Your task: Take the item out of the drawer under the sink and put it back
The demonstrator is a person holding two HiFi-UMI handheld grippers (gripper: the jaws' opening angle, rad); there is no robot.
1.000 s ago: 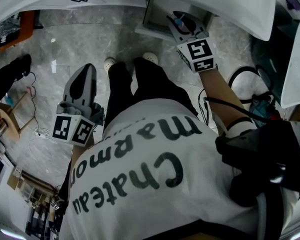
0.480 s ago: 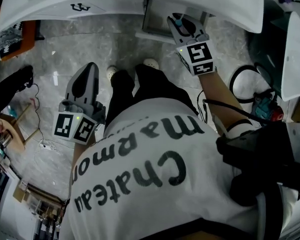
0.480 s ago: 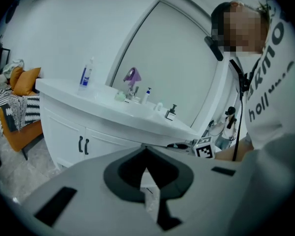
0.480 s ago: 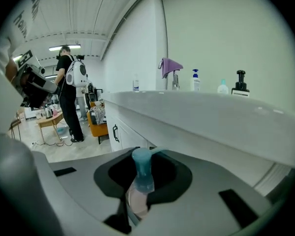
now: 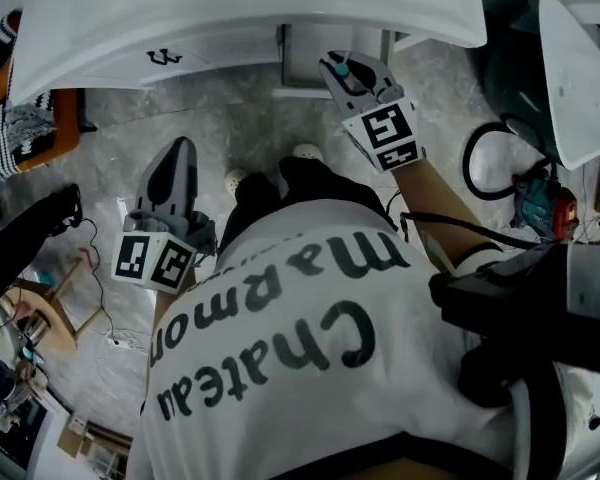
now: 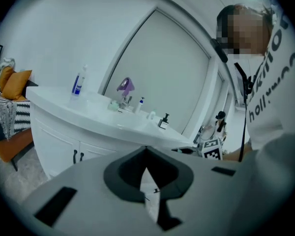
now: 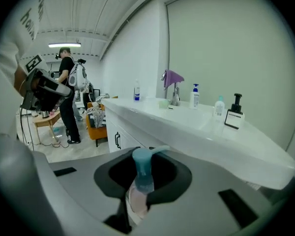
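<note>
Right hand-held gripper [image 5: 348,76] is closing on the pump bottle [image 7: 142,176], with the pinkish body between the jaws and the blue pump head sticking out past them, long axis roughly along the jaws. The open drawer [image 5: 302,60] sits just beside and ahead of it, under the desk [image 5: 260,8] edge. My read is a short move forward and down to put it back. Left hand-held gripper [image 6: 146,181] is clenched and empty, well apart from the drawer.
</note>
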